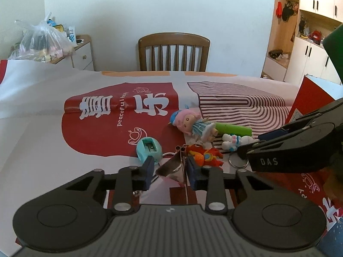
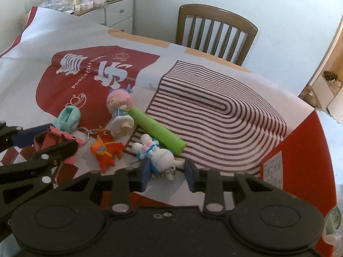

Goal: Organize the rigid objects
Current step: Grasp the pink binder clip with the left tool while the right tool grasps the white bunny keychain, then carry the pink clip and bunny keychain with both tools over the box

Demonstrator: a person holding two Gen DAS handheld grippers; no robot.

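White bunny keychain (image 2: 159, 158) lies on the table cover (image 2: 214, 111), directly between the right gripper (image 2: 166, 171) pads, long axis running away from the claw toward the green tube (image 2: 158, 129) it rests beside. Its chain end is nearest the claw. Left pad looks to touch the body; the right pad shows a small gap, so I read the jaws as narrow around it, grip not confirmed. The binder clip (image 1: 173, 163) sits between the left gripper (image 1: 170, 172) pads, metal handle pointing away from that claw toward the orange dragon toy (image 1: 203, 155). Jaws narrow there too, pads at or just off its sides; cannot tell if they press. The 2 claws are close together, right one crossing in from the side of the left view. Sharpener (image 1: 149, 150) just left of the clip, doll (image 1: 193, 124) further back. Next move depends on both closing squarely before lifting.
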